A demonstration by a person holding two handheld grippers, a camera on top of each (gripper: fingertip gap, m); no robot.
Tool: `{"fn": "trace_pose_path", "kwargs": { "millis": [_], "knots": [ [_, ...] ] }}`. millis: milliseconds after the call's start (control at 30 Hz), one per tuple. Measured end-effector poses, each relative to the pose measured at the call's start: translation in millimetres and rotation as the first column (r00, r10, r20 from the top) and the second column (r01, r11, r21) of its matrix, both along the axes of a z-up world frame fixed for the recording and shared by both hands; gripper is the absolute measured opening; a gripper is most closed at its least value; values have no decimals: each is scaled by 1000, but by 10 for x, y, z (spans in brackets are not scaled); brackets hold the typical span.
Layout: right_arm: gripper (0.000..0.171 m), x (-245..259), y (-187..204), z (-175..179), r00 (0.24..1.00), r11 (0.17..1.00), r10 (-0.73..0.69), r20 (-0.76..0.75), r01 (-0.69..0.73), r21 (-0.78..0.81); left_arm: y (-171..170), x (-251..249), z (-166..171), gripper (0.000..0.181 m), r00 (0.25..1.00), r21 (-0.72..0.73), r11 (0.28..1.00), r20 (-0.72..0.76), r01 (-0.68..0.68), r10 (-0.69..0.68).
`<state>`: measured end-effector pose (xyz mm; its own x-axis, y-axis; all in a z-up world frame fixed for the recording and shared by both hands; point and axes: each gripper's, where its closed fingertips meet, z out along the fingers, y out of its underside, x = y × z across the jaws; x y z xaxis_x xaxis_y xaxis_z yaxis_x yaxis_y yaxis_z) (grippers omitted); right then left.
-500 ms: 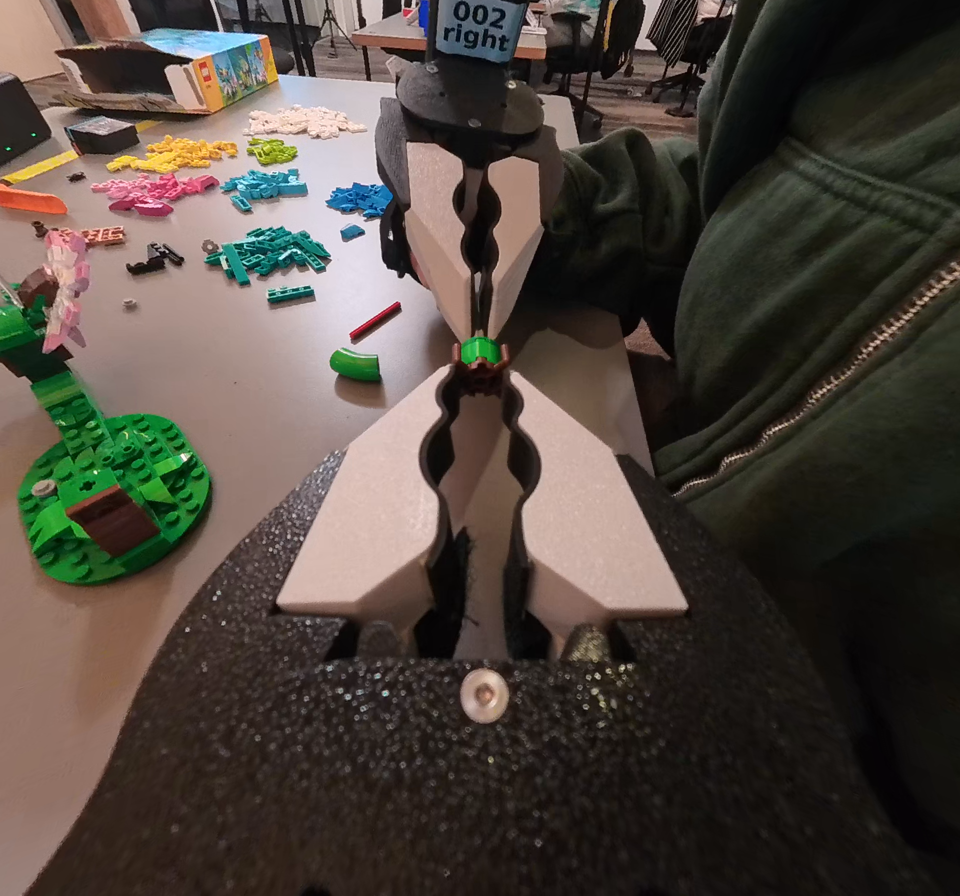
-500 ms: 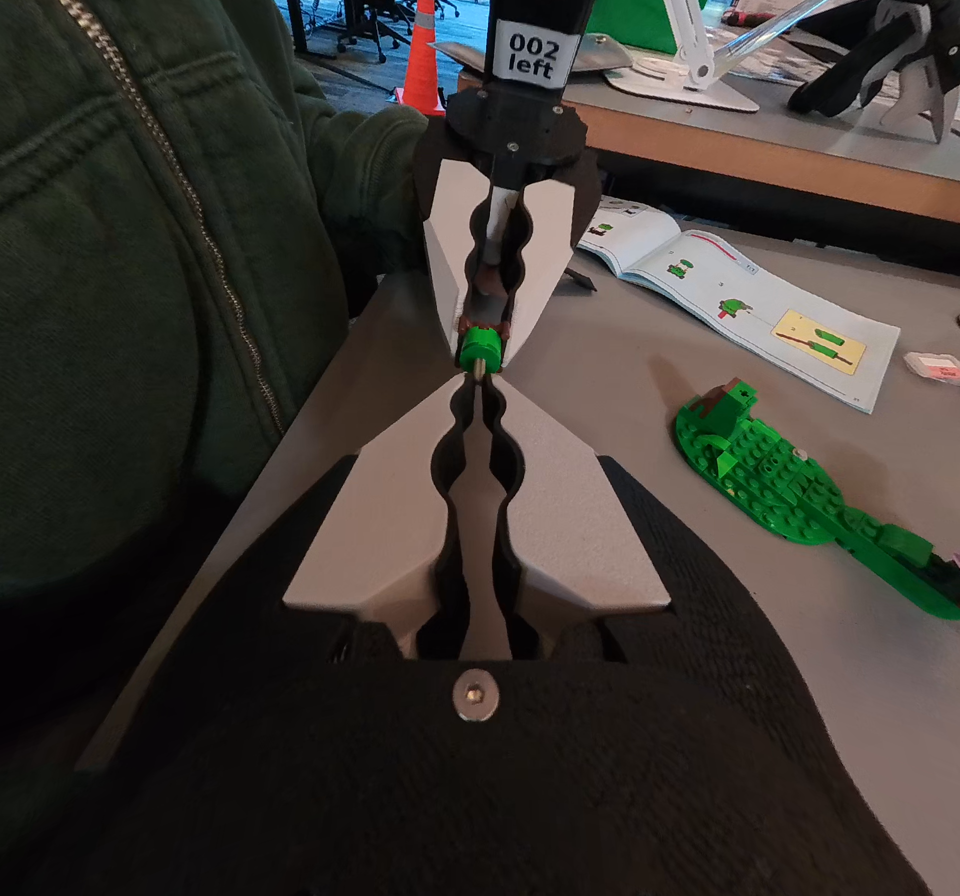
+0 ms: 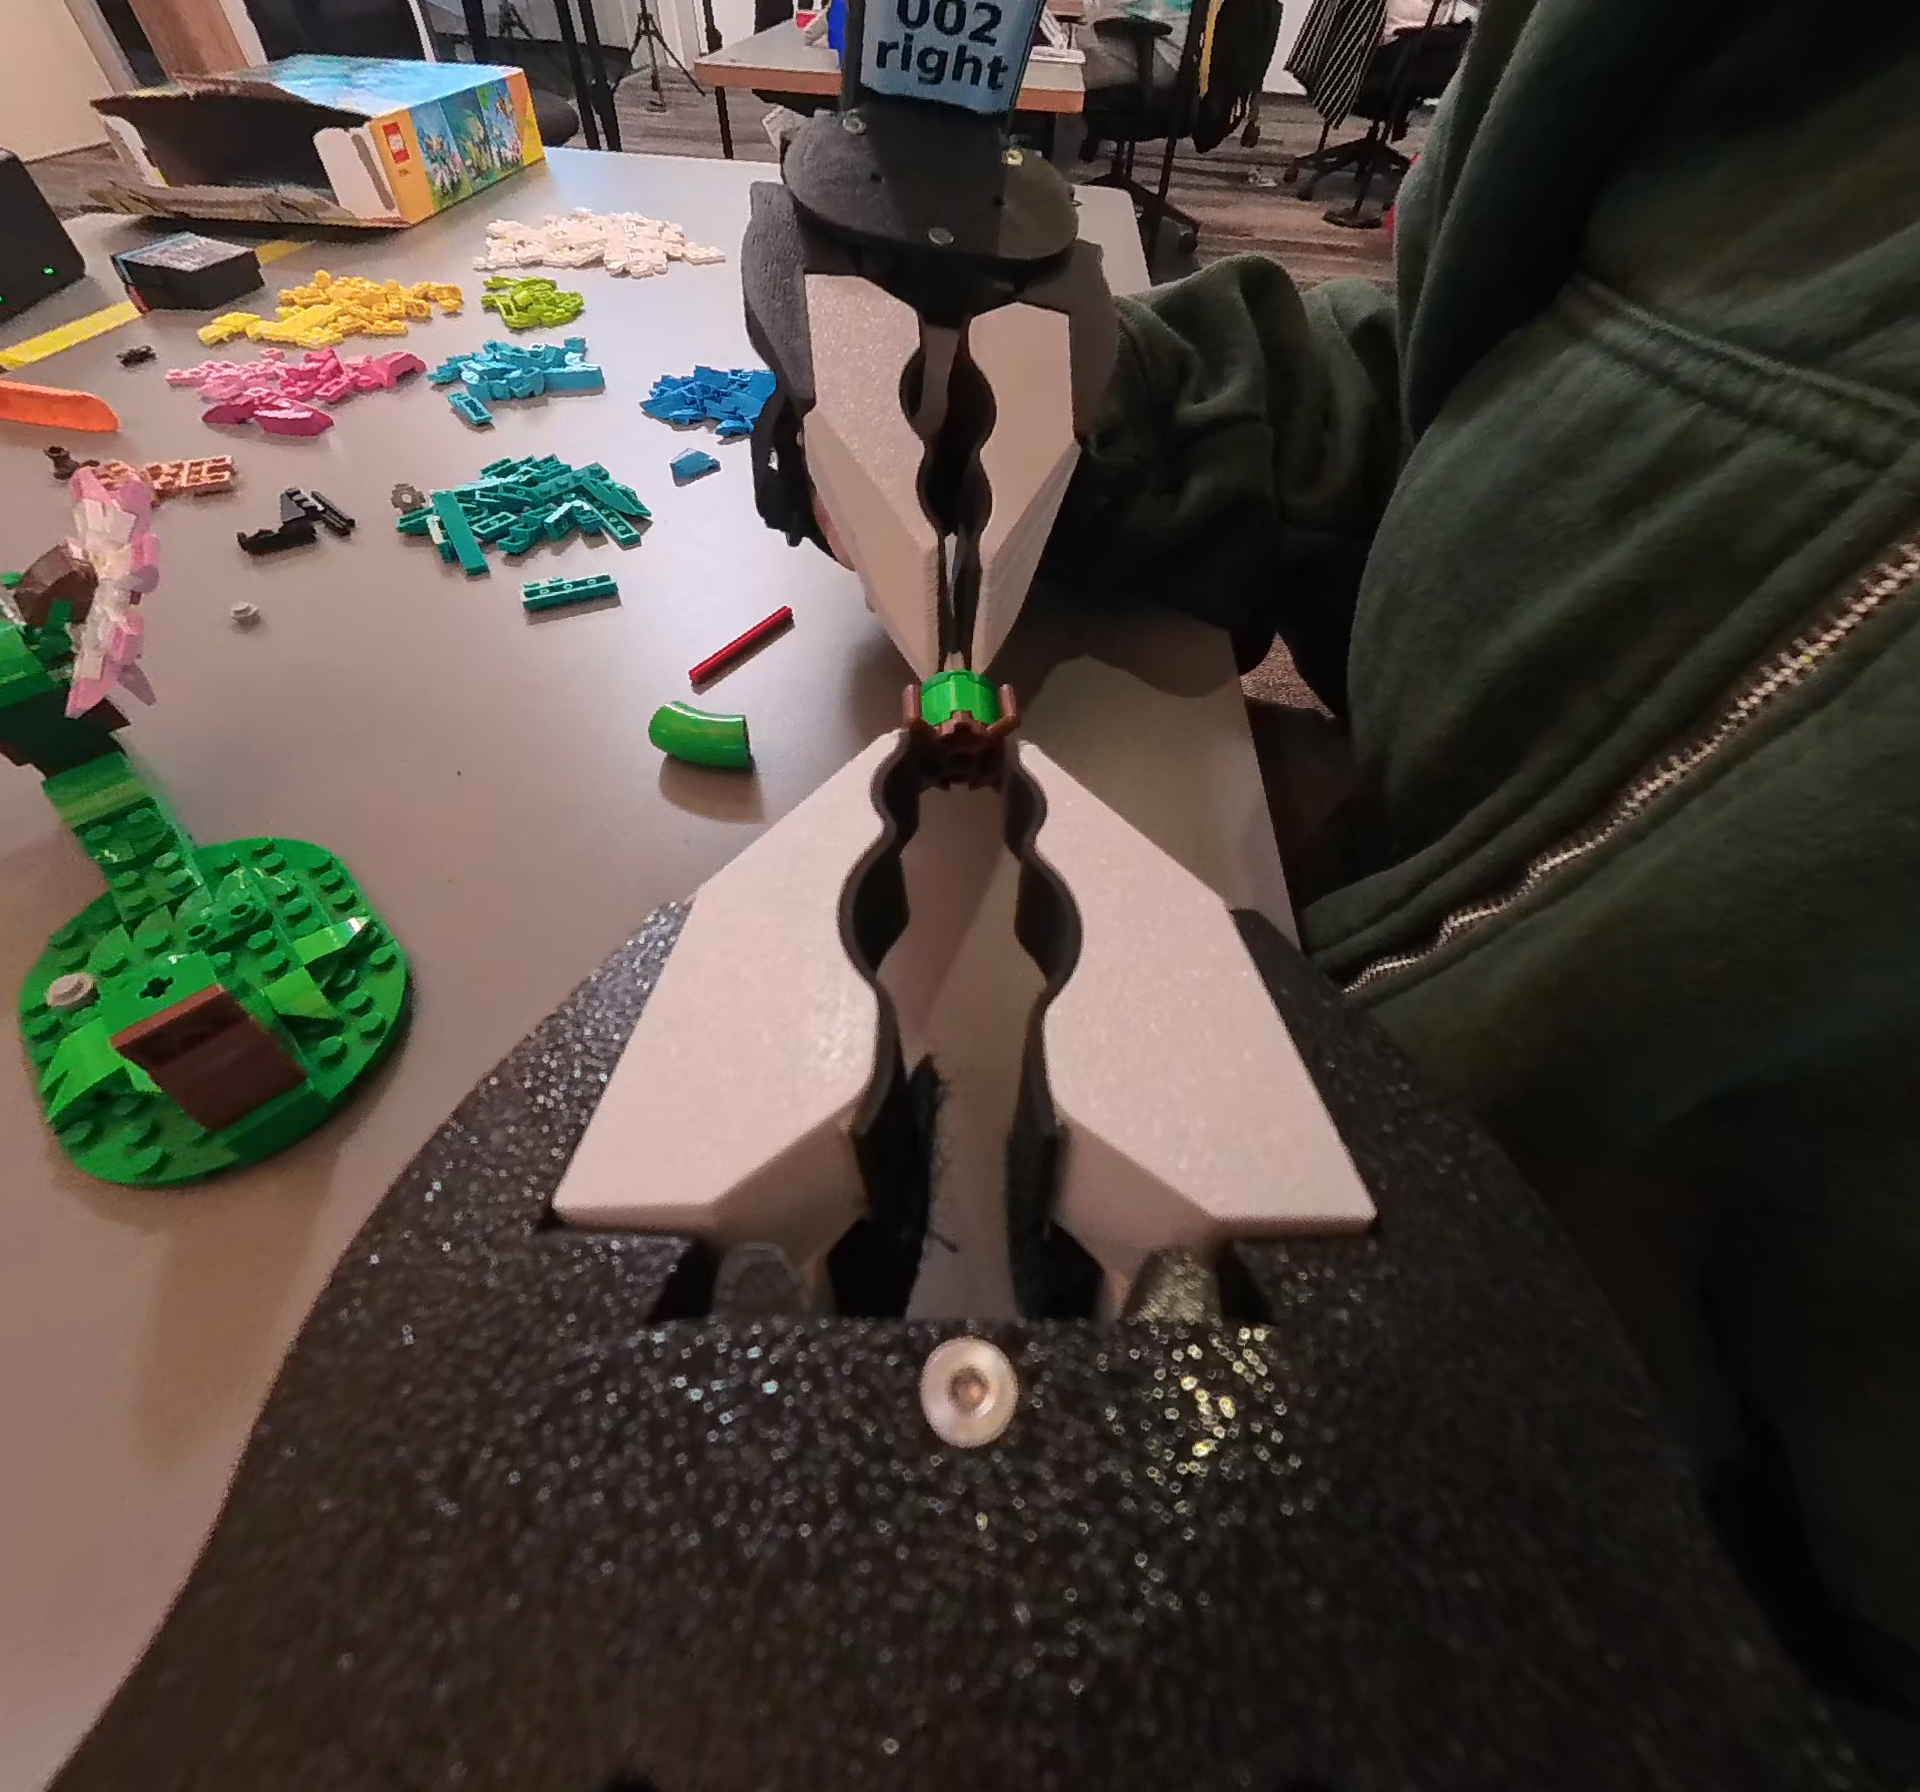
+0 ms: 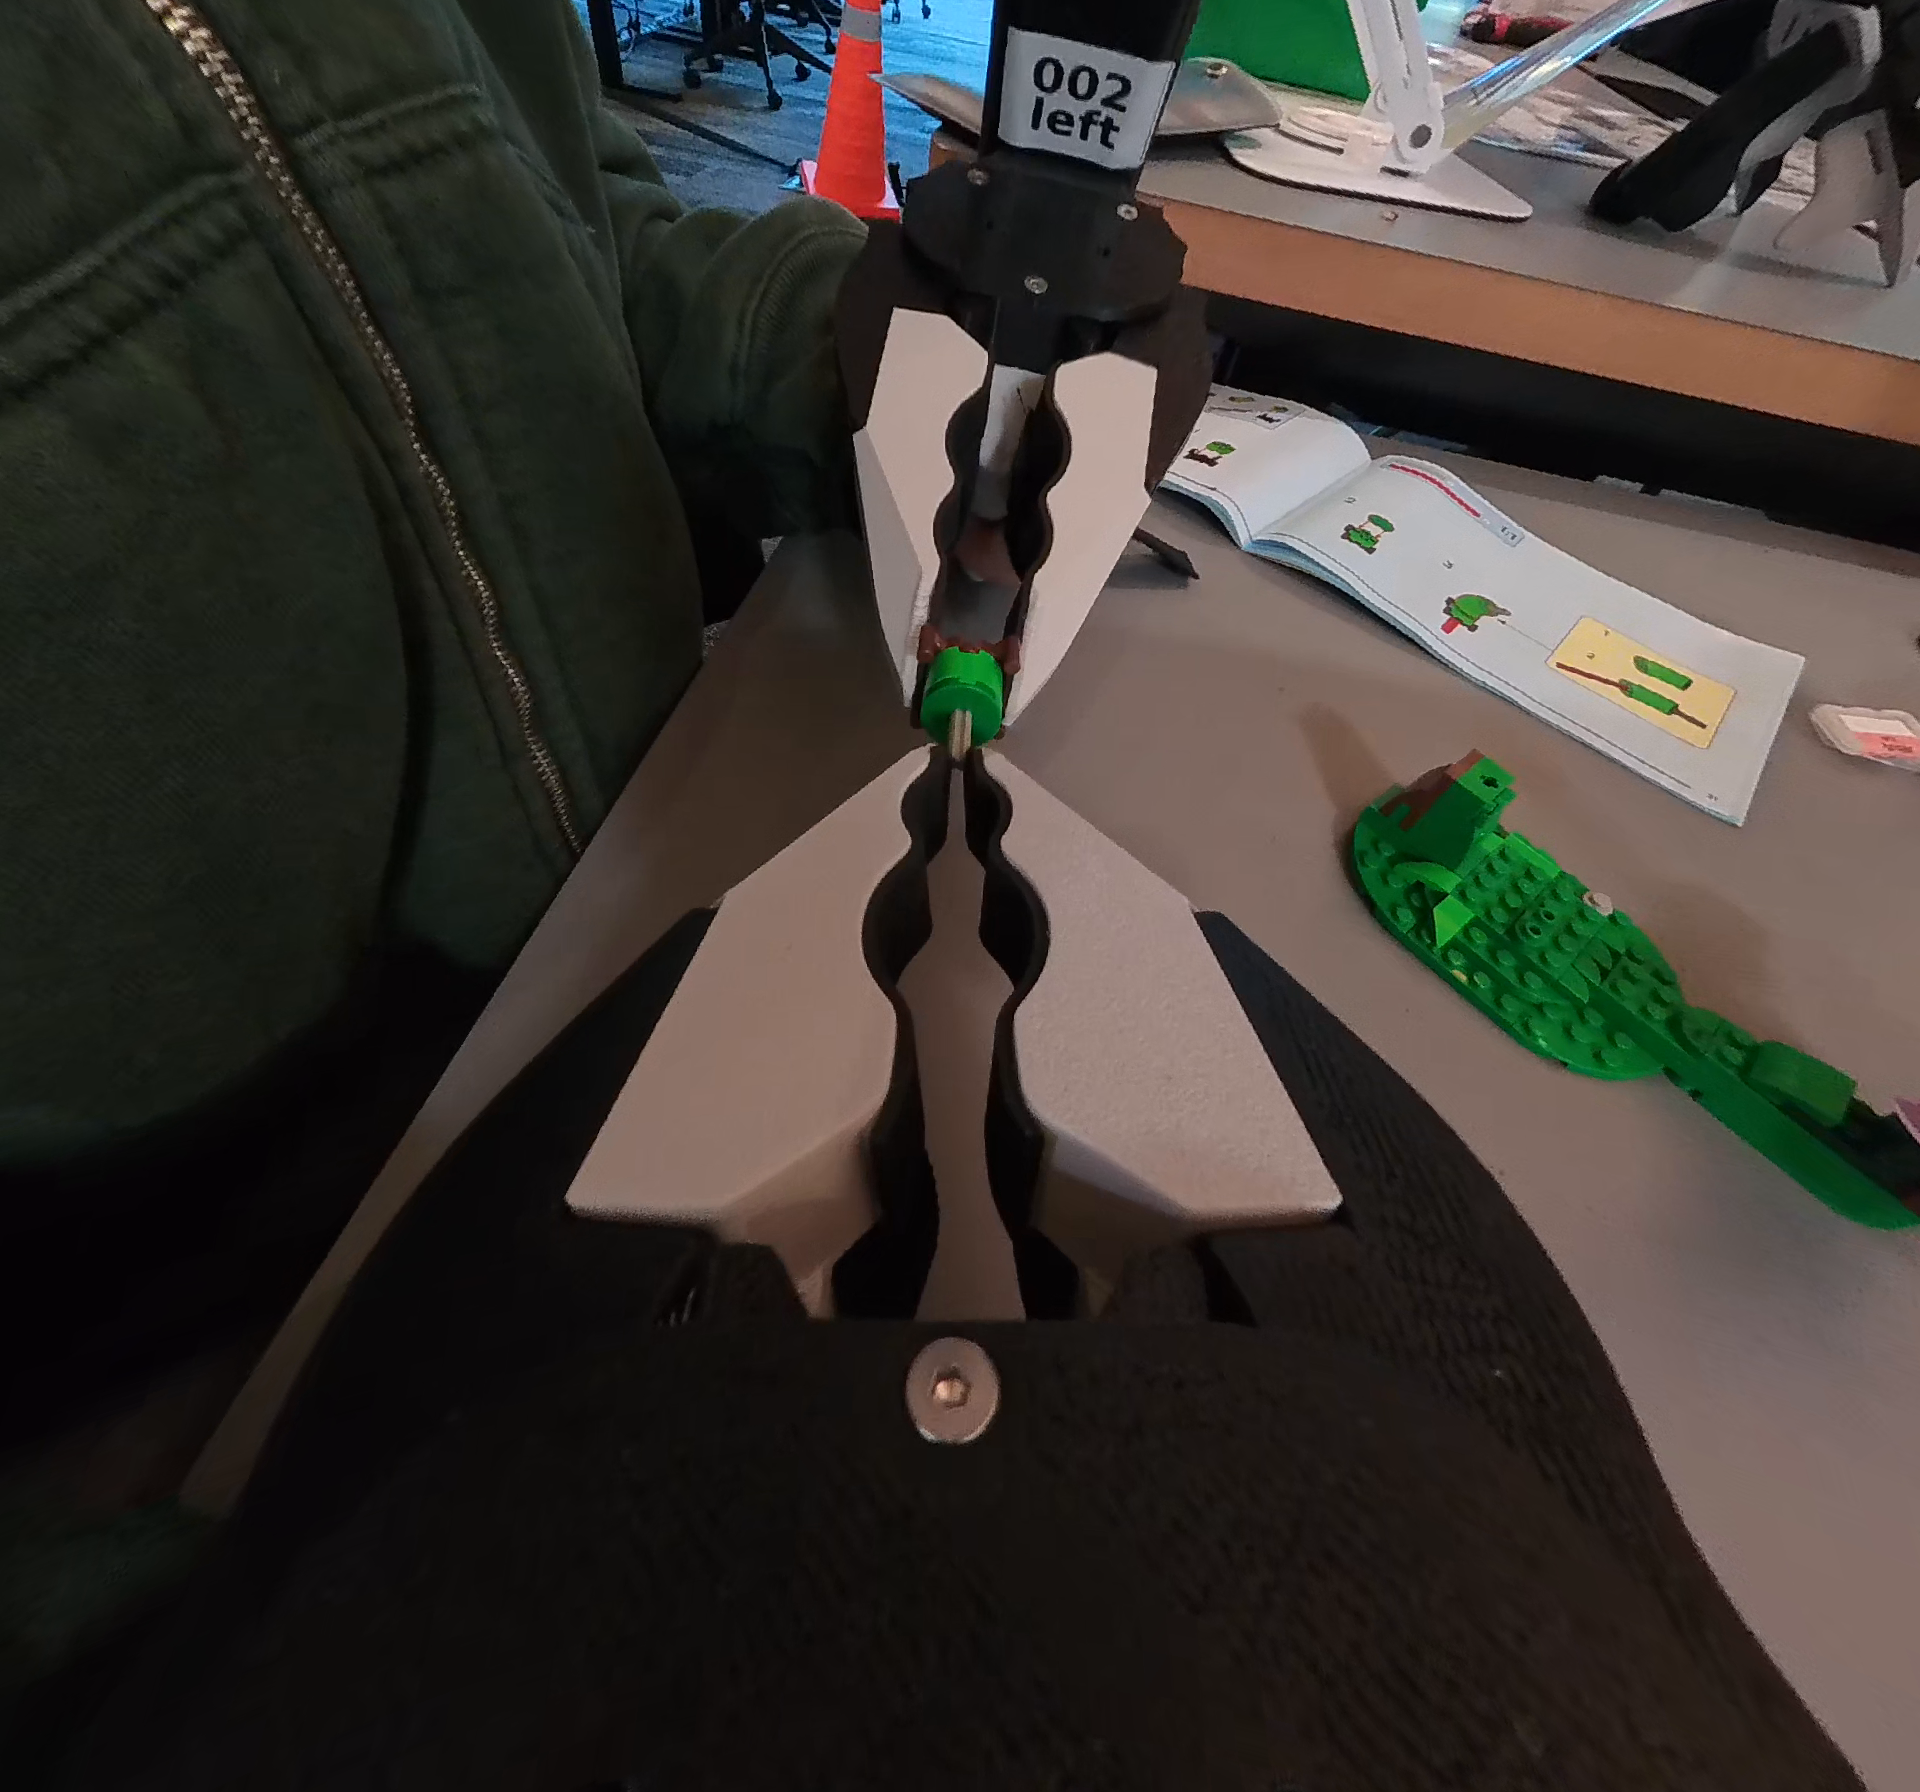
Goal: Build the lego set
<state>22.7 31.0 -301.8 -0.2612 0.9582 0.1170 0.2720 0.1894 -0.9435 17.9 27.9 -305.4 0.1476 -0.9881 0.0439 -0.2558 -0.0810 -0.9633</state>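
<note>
Almost nothing has moved in the last half second: both hand-held tools stay tip to tip above the near edge of the grey table (image 3: 436, 807), in front of a person's dark green zipped jacket (image 3: 1662, 599).

The left gripper (image 3: 957, 774) has its pale grey scalloped fingers (image 3: 790, 963) pressed in on a small reddish-brown lego piece (image 3: 954, 757), which carries a short bright green round lego cylinder (image 3: 958, 696) on its far end. Facing it, the right gripper (image 4: 957, 774) is squeezed nearly together on a thin pale pin (image 4: 959, 736) that enters the middle of that green cylinder.

On the tabletop left of the tools lie a curved green lego tube (image 3: 701, 734), a thin red lego rod (image 3: 740, 659) and sorted piles of loose coloured lego bricks (image 3: 520, 516). A round green studded lego base (image 3: 208, 1015) with a built stem sits further left. An open instruction booklet (image 4: 1507, 620) lies beyond the base in the right wrist view.
</note>
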Motion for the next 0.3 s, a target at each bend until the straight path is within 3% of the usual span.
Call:
{"fn": "trace_pose_path", "kwargs": {
  "millis": [167, 300],
  "knots": [
    [2, -22, 51, 3, 1000, 998, -19, -20, 18, -65, 36, -11, -5, 14, 1000, -27, 1000, 17, -12, 13],
    [24, 129, 411, 162, 977, 976, -202, -67, 196, -94, 217, -111, 27, 14, 992, 20, 992, 13, -127, 126]
  ]
}}
